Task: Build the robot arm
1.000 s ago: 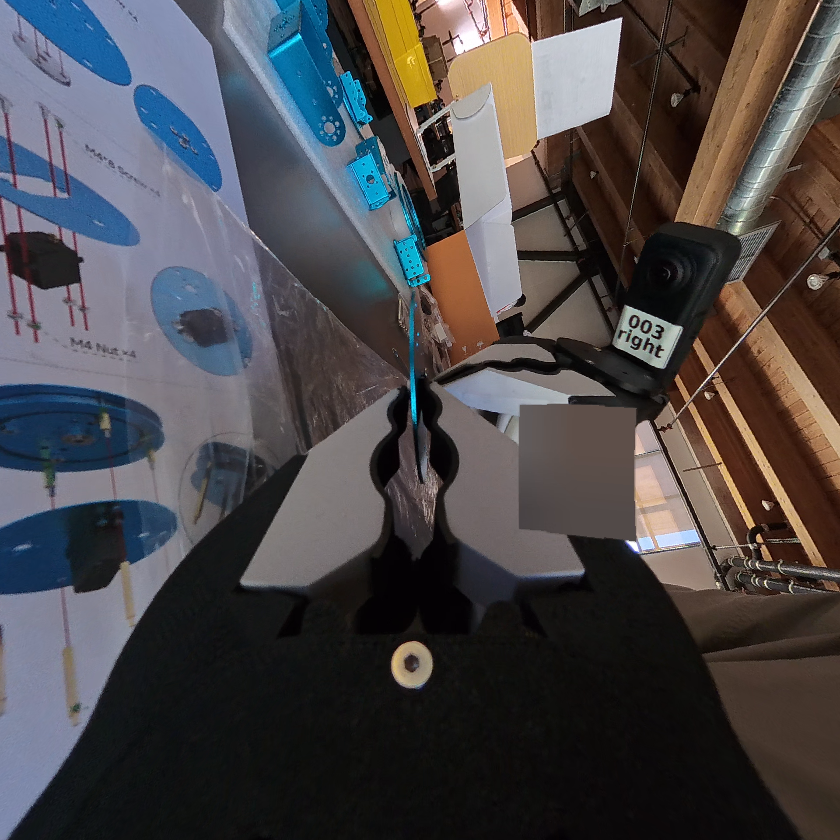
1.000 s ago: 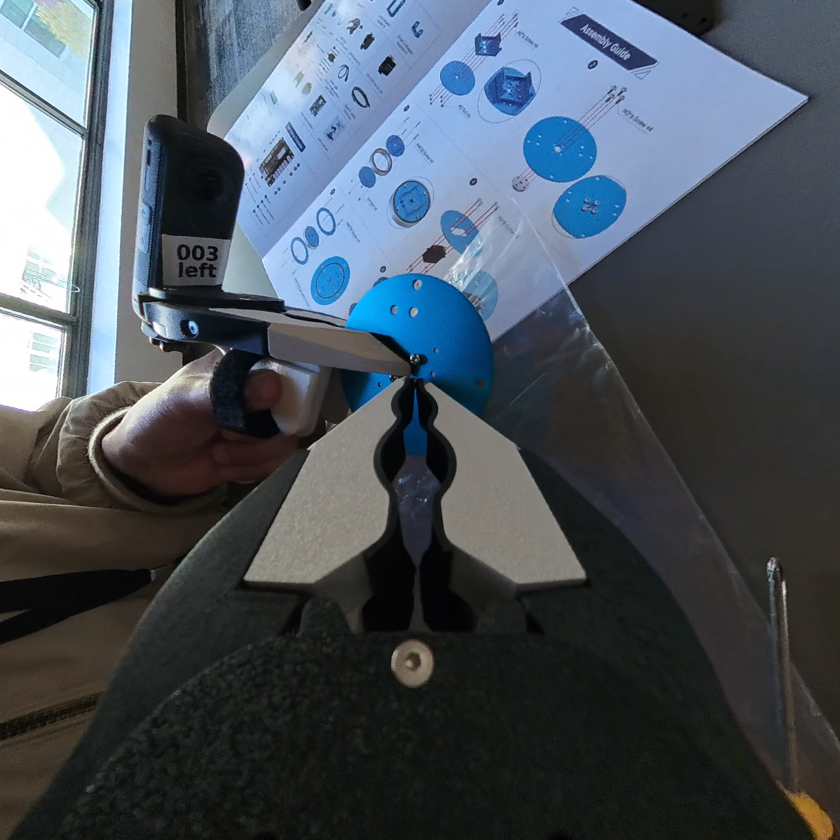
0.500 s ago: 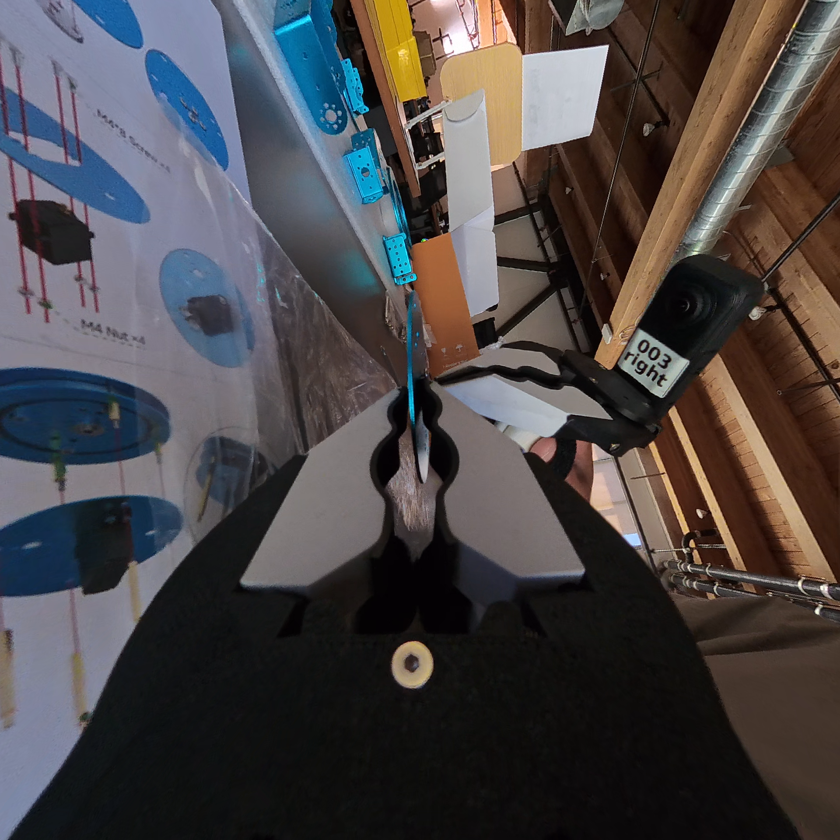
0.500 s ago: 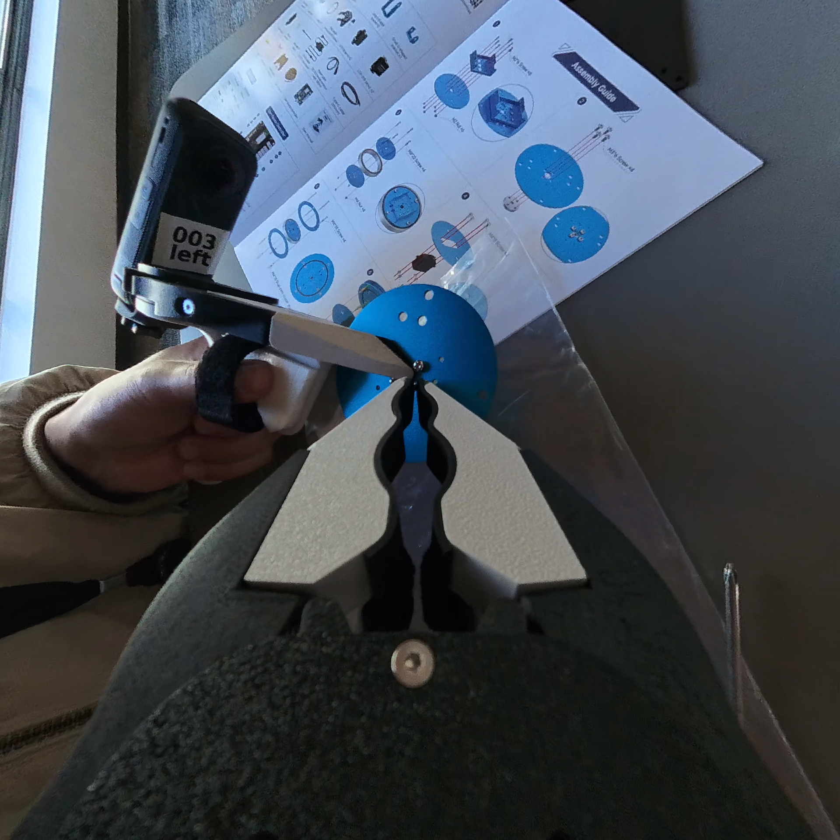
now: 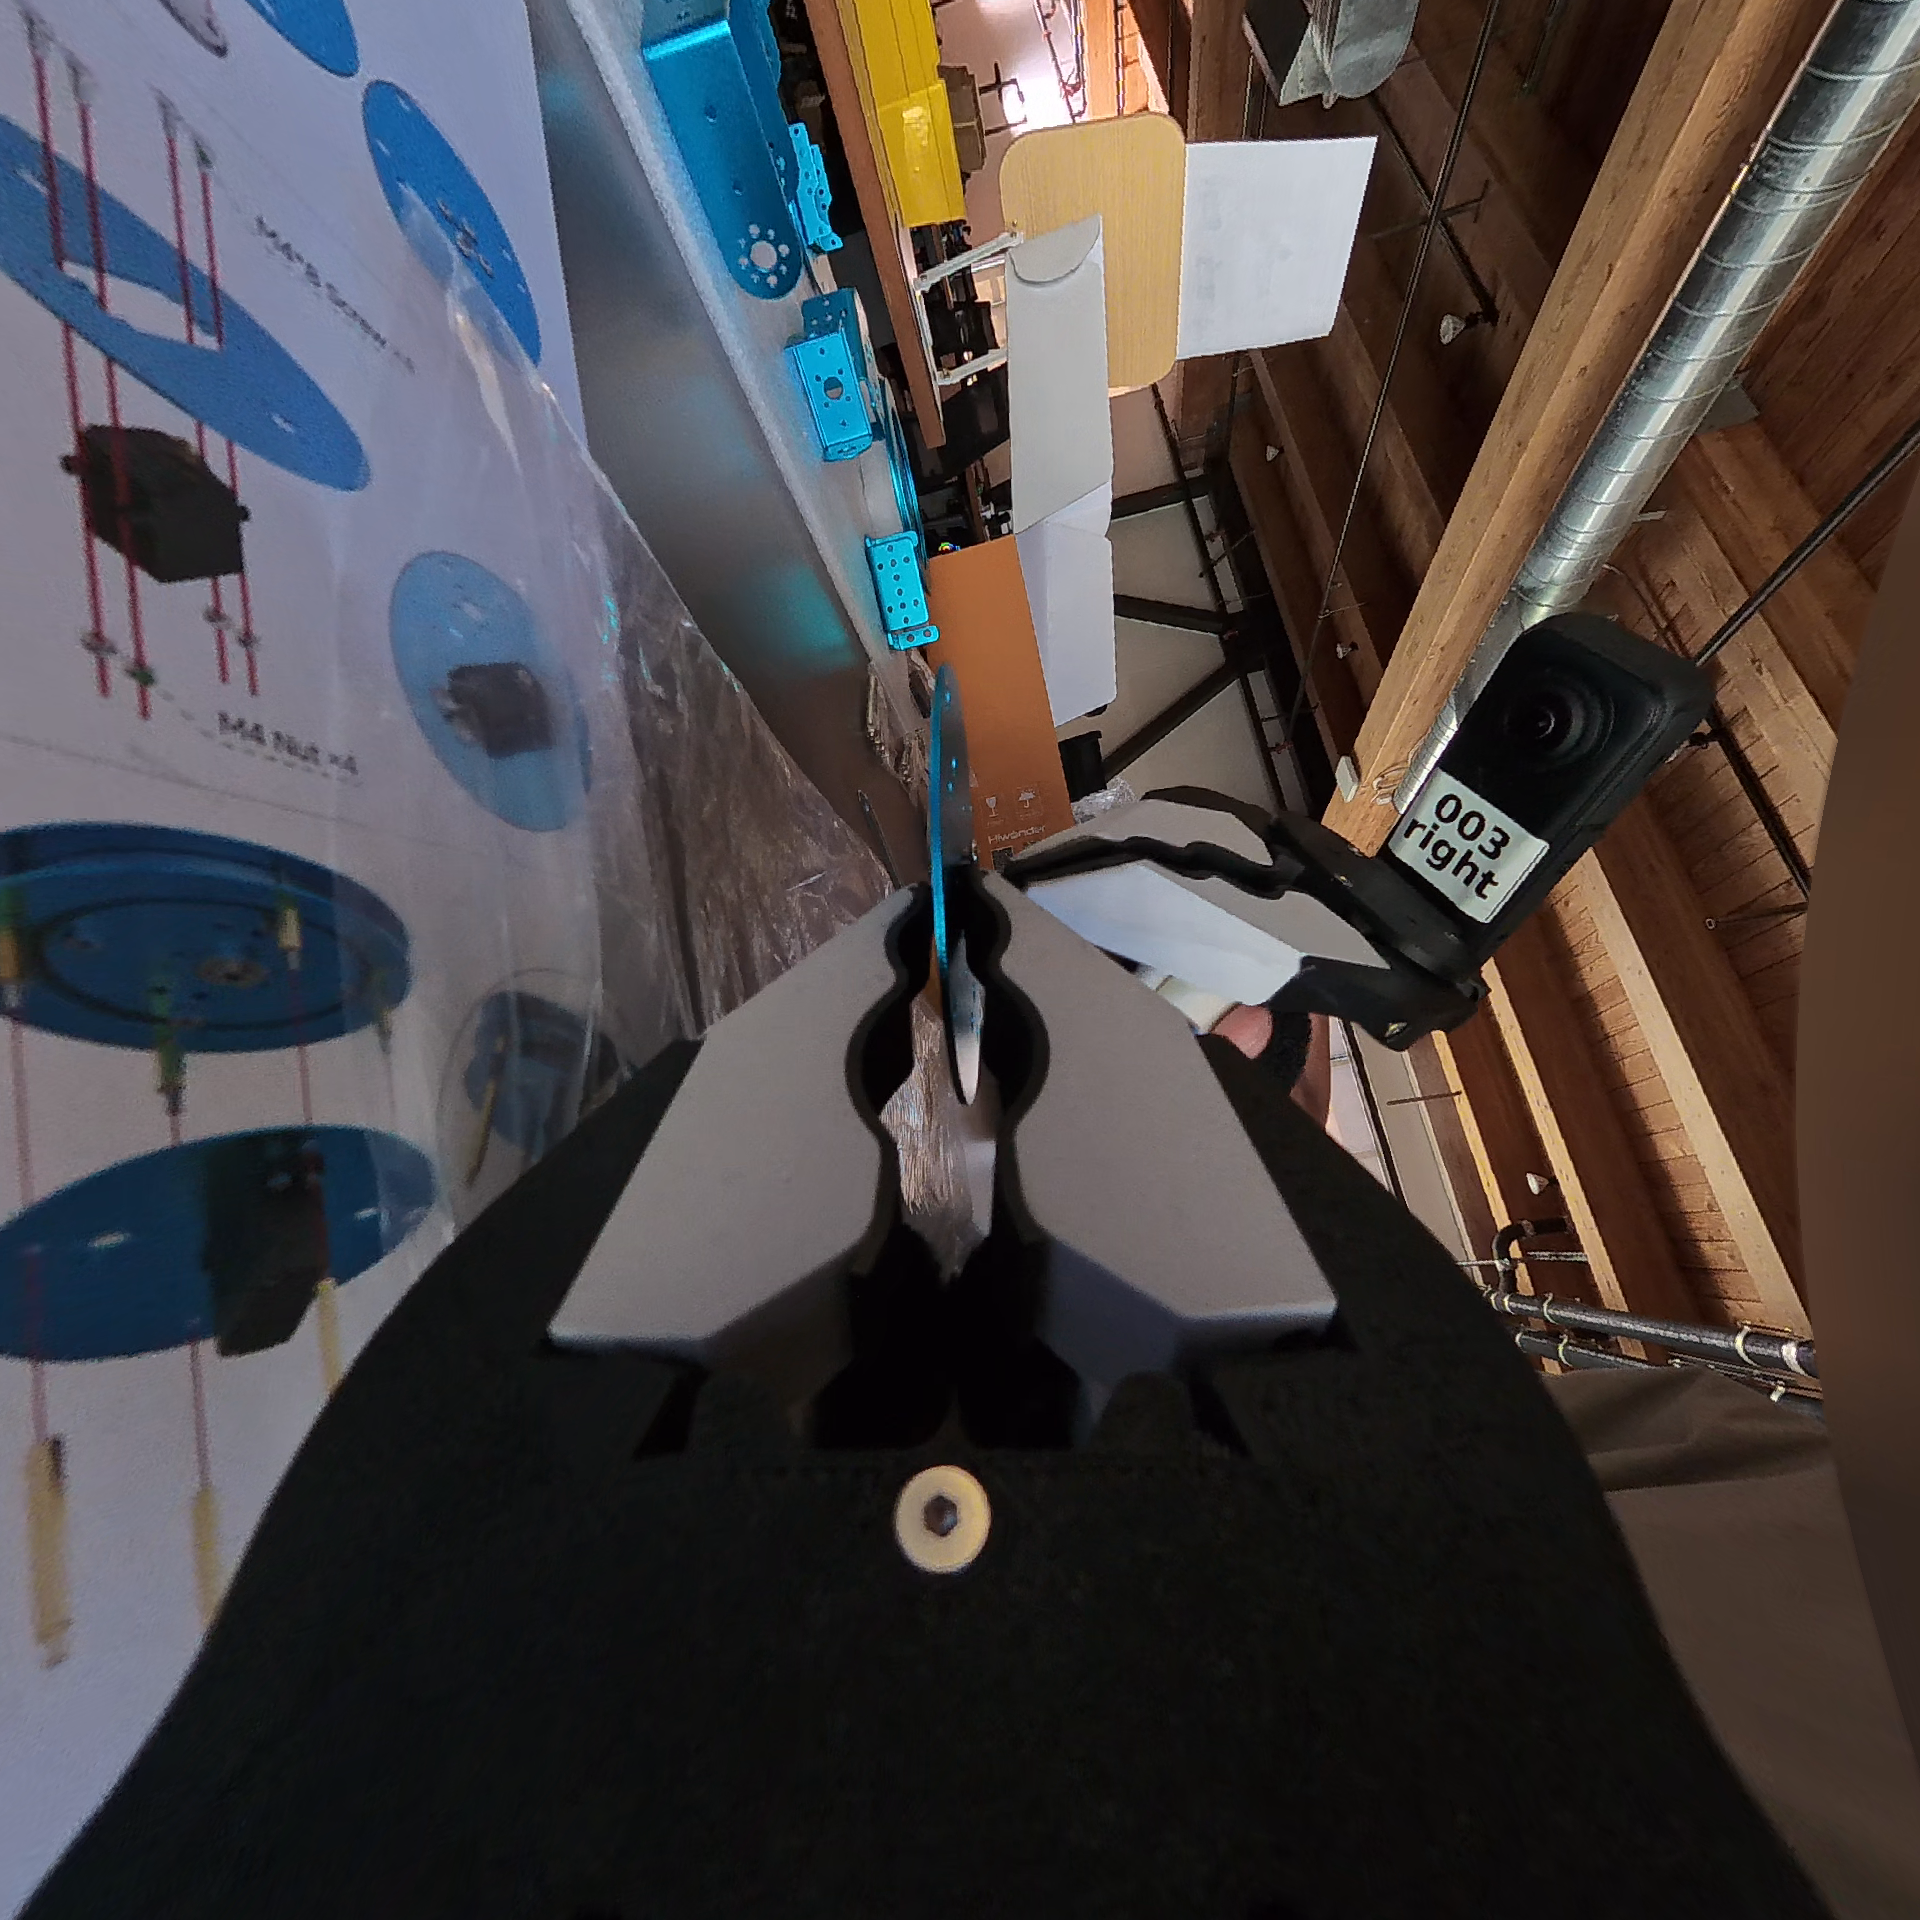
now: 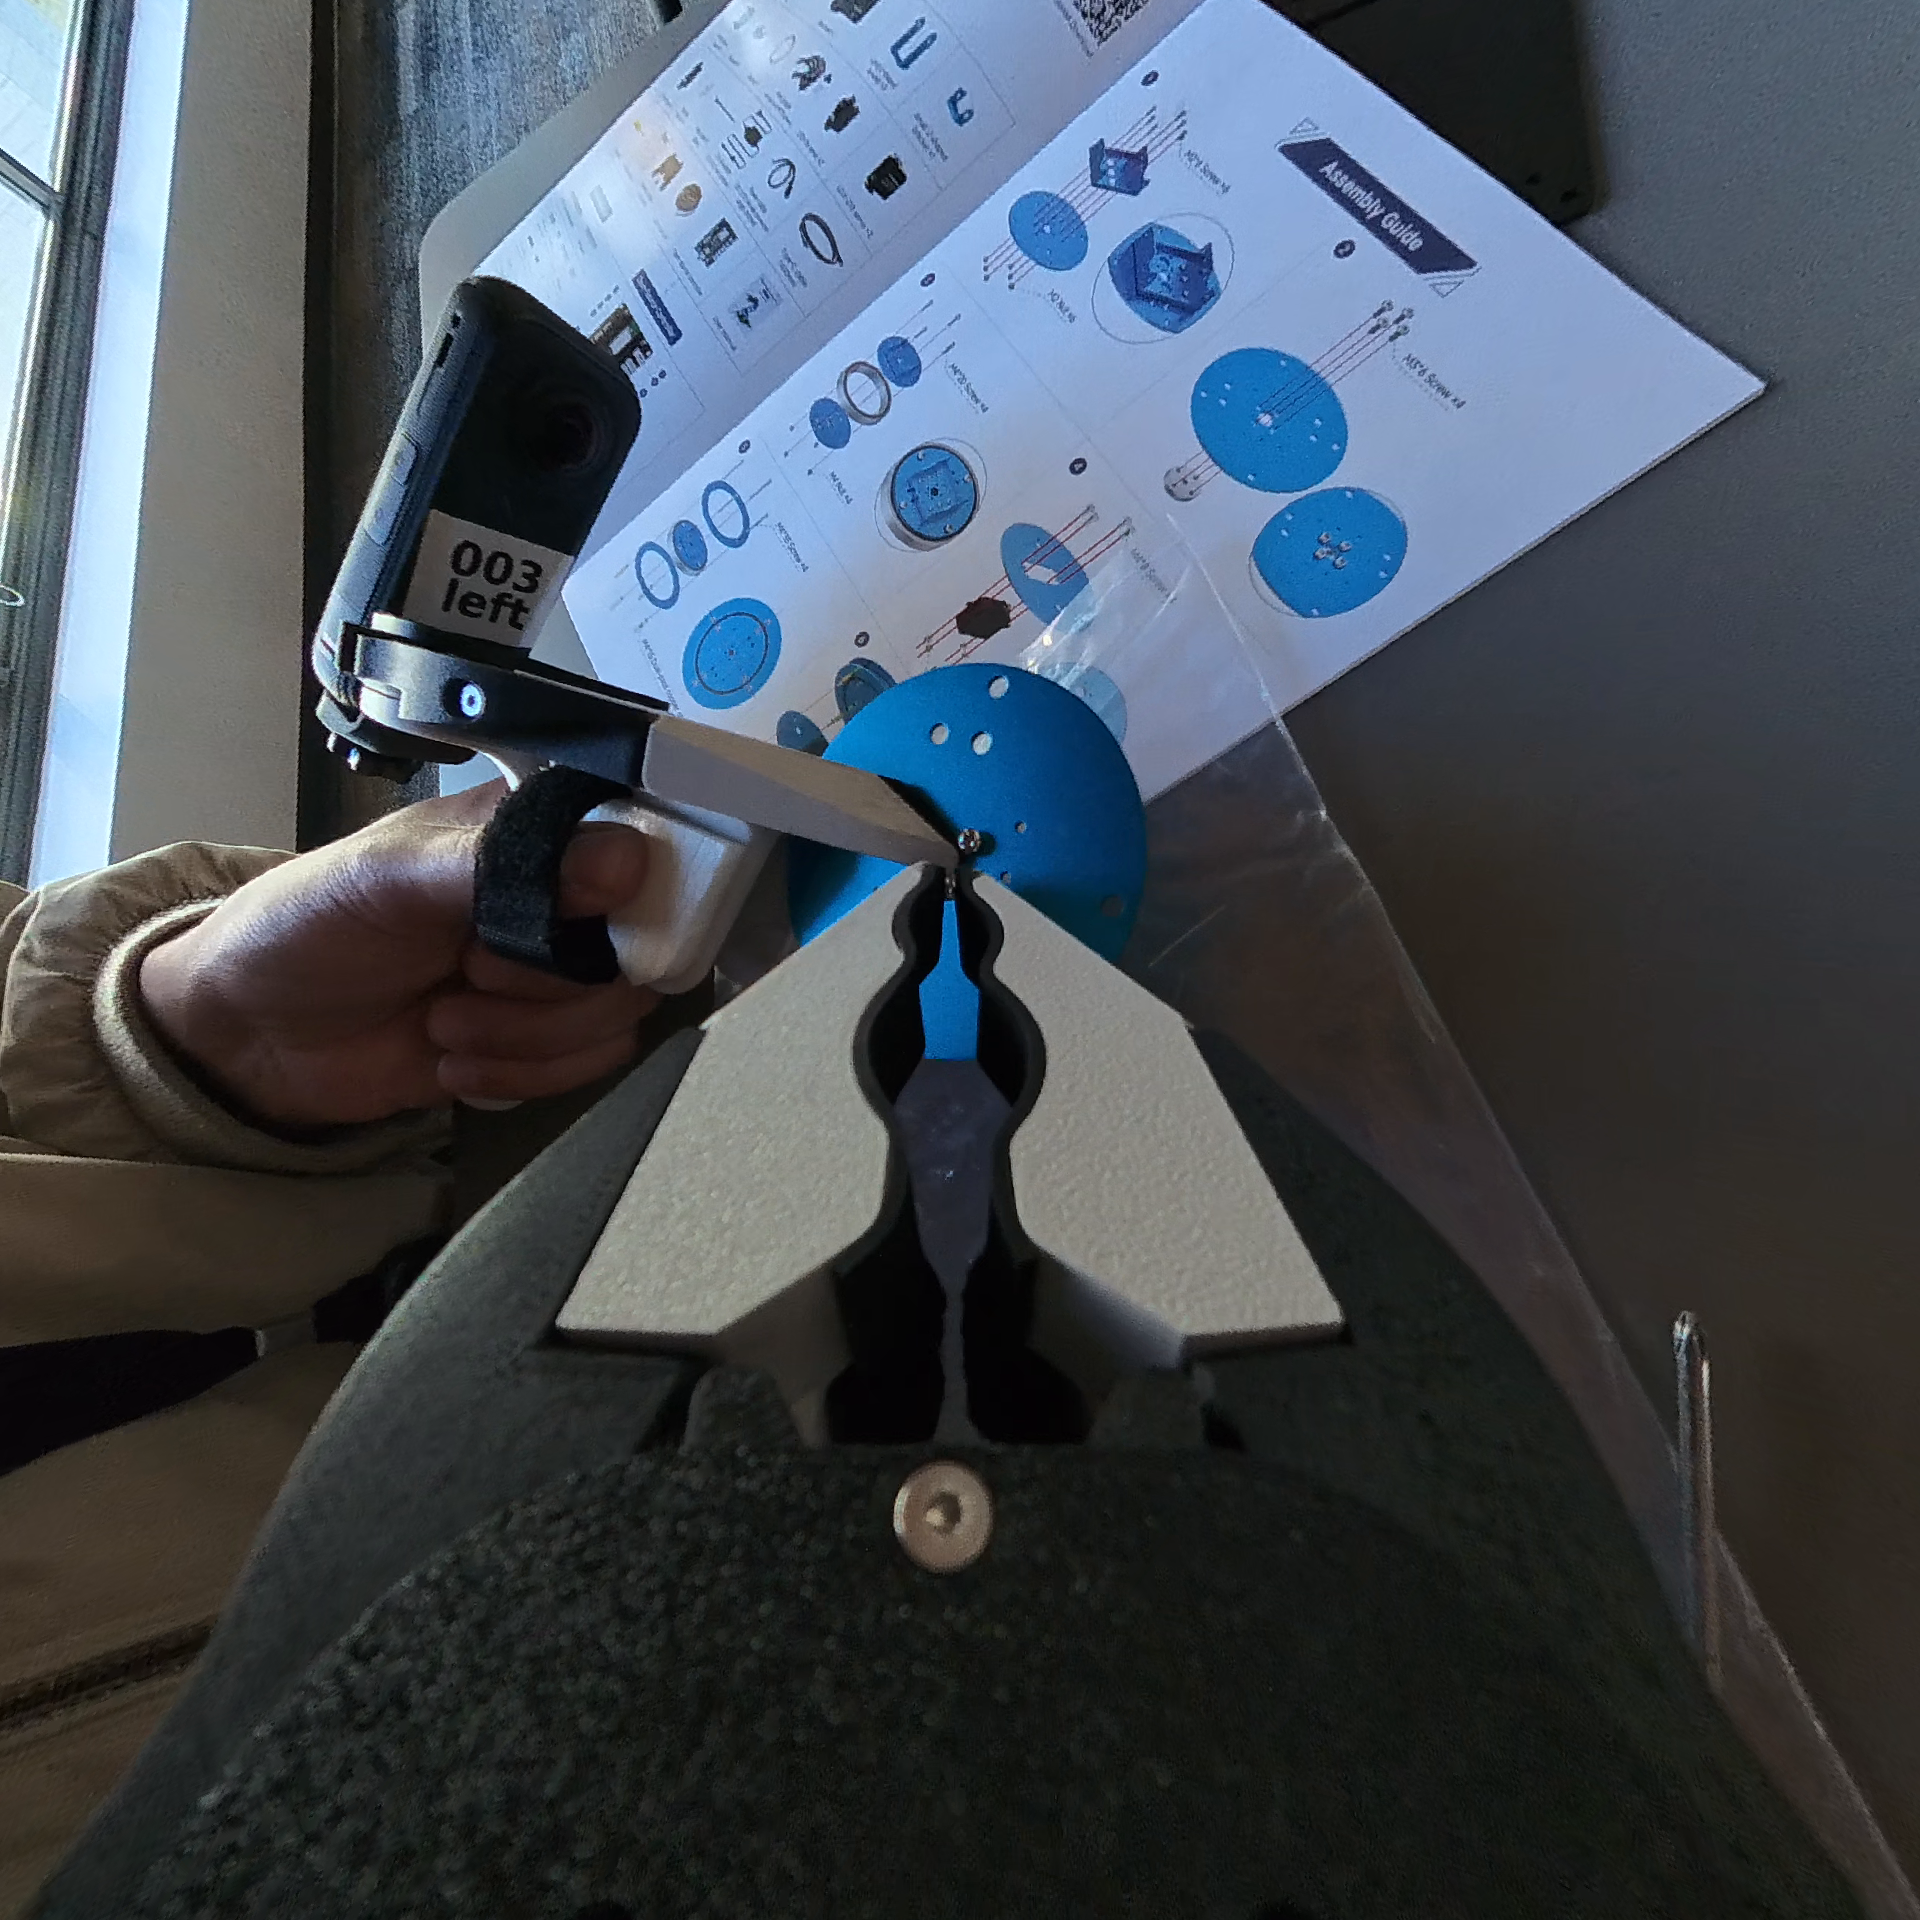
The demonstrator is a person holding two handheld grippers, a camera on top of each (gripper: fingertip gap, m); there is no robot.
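Note:
My left gripper [image 5: 951, 883] is shut on a blue round disc [image 5: 948, 810] with several holes, which it sees edge-on. In the right wrist view the disc [image 6: 1029, 790] faces me, held above the table, and the left gripper [image 6: 940, 847] reaches in from the left in a person's hand [image 6: 343, 987]. My right gripper [image 6: 948, 881] is shut, with a small screw [image 6: 952, 885] pinched at its tips, right against the disc's face near its middle. A second screw head [image 6: 968, 840] sits on the disc just above. In the left wrist view the right gripper [image 5: 1013, 878] touches the disc from the right.
A white assembly sheet [image 6: 1299, 312] lies on the grey table [image 6: 1714, 727] under a clear plastic bag [image 6: 1351, 987]. A screwdriver shaft [image 6: 1691, 1455] lies at the right. Blue metal brackets [image 5: 831, 395] stand along the far table edge. A black flat object [image 6: 1507, 104] lies beyond the sheet. My two grippers' fingertips are within a few centimetres of each other.
Both grippers stay shut and together at the disc. The pair has drifted a little over the sheet, and the left gripper's handle now tilts more upward.

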